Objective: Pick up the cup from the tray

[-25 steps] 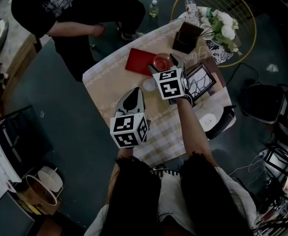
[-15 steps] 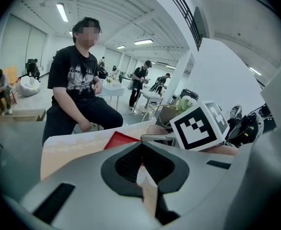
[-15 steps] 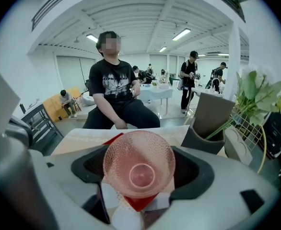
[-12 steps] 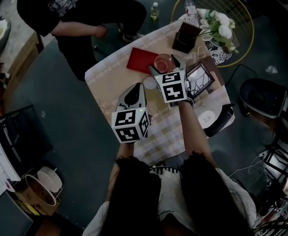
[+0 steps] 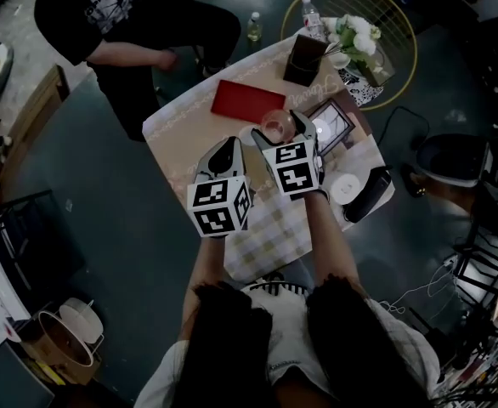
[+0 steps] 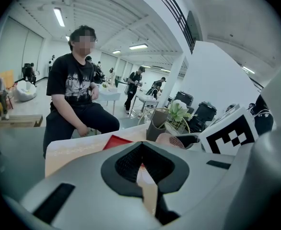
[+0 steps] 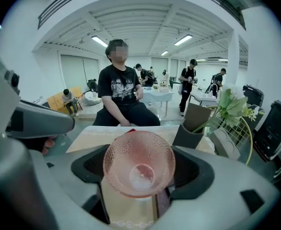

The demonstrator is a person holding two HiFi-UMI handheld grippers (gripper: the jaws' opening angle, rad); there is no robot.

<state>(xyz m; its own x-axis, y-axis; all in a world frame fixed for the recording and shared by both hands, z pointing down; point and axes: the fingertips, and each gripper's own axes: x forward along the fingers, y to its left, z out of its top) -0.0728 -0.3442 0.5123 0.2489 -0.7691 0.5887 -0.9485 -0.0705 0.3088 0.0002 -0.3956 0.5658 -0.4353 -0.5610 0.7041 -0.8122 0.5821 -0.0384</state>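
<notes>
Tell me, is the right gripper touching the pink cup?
Touching. The right gripper is closed on the cup; its own view shows both sides pressing the cup's wall.

The left claw fills the foreground, its grey jaws drawn together with nothing between the black pads. Beyond them lies the pale desk with a red tray on it. At the right, the right claw grips a pink cup above the desk. Behind stand a dark holder and white flowers. A person in a black T-shirt sits across the desk.
</notes>
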